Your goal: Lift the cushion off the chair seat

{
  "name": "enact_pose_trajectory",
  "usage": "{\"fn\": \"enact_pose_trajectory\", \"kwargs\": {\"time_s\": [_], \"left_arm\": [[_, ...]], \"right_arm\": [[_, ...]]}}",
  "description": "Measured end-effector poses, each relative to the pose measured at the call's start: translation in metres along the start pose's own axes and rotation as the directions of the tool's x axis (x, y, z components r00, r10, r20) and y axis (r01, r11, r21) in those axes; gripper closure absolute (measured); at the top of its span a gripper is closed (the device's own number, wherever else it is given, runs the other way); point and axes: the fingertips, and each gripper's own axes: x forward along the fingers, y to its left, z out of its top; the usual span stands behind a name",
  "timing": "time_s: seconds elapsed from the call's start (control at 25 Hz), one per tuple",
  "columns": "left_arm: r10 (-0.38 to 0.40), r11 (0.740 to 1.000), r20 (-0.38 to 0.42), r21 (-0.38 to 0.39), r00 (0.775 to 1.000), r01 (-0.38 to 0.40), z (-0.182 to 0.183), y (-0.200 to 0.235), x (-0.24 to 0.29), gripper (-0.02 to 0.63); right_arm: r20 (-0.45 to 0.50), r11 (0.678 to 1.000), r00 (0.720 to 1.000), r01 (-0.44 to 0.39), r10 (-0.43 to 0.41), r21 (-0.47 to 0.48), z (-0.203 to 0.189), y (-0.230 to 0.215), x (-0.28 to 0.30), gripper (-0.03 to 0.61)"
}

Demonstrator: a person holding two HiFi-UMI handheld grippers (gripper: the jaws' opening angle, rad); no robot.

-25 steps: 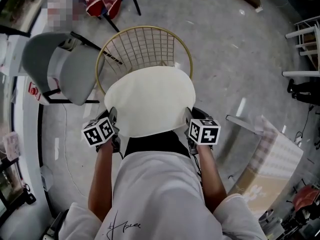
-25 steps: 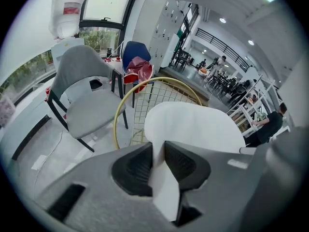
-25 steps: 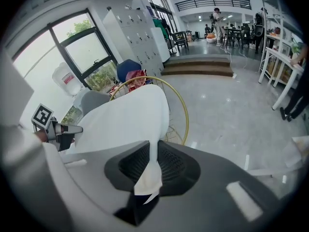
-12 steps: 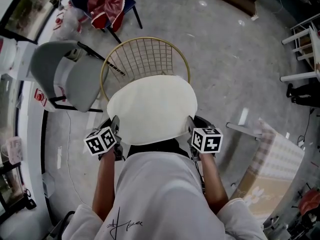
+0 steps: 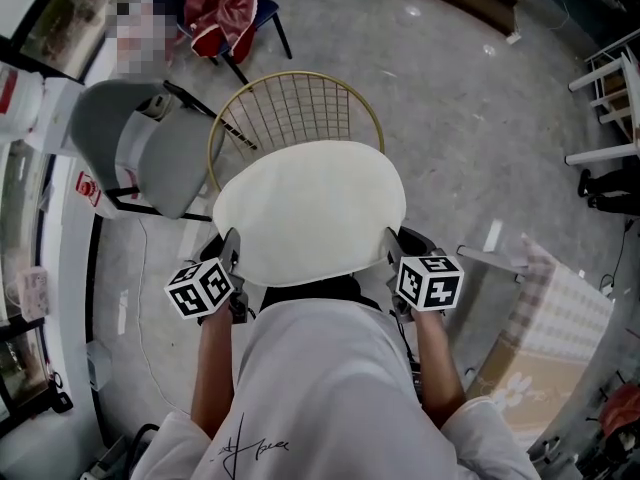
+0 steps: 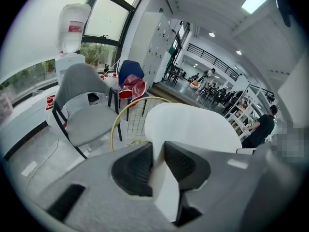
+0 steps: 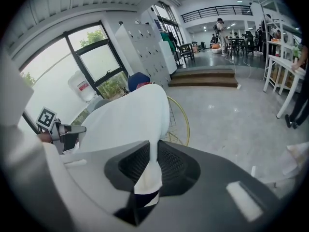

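**Jaws clamped on cushion point(image 5: 305, 208) rim, both sides**

Left gripper point(image 5: 231, 247): jaws were nearly together, pinching the near-left edge of the cushion. In the left gripper view the dark ribbed pads point(image 6: 182, 161) pressed on a thin fold of the white fabric, and the gripper point(image 6: 157, 159) carried nothing else.

Right gripper point(image 5: 391, 245): same story on the near-right edge. In the right gripper view the gripper point(image 7: 153, 159) had its jaws closed on a narrow pleat of cushion point(image 7: 126, 117), with a tail of fabric hanging down behind the pads.

Cushion: cream-white, roughly oval, stretched flat between the two grippers. From the head view it lay over the seat of the gold wire chair point(image 5: 293, 105), covering the seat; only the wire backrest showed beyond its far edge. A dark strip was visible under the near edge, just ahead of the person's white shirt point(image 5: 330, 388). From the left gripper view the cushion point(image 6: 193, 124) tilted up away from the camera, with the gold rim point(image 6: 119, 121) lower and to its left. Whether it touched the seat, I could not tell.

Surroundings: grey chair point(image 5: 140, 148) stood just left of the wire chair. Red bag point(image 5: 215, 13) sat on a blue chair further back. Polished grey floor point(image 5: 470, 118) lay all round.
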Motion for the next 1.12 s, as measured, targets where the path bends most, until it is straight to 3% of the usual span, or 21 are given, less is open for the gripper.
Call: {"fn": "enact_pose_trajectory", "kwargs": {"time_s": [0.32,0.48,0.76,1.12], "left_arm": [[-0.028,1.0,0.03,0.012,0.999,0.028,0.003,-0.011,-0.018,0.532],[-0.028,0.999,0.043,0.021,0.999,0.027,0.006,-0.014,-0.029,0.532],[-0.057,0.998,0.078,0.027,0.995,0.055,0.006,-0.02,-0.04,0.534],[-0.067,0.998,0.086,0.024,0.994,0.065,-0.002,-0.017,-0.05,0.537]], "right_arm": [[0.034,1.0,0.999,-0.017,0.018,-0.017,0.007,0.005,-0.017,0.522],[0.033,0.998,0.997,-0.065,0.064,0.018,0.004,0.009,-0.025,0.522],[0.045,0.993,0.992,-0.116,0.116,-0.003,0.008,0.01,-0.033,0.523],[0.042,0.992,0.991,-0.125,0.126,-0.026,0.003,0.018,-0.036,0.526]]}}
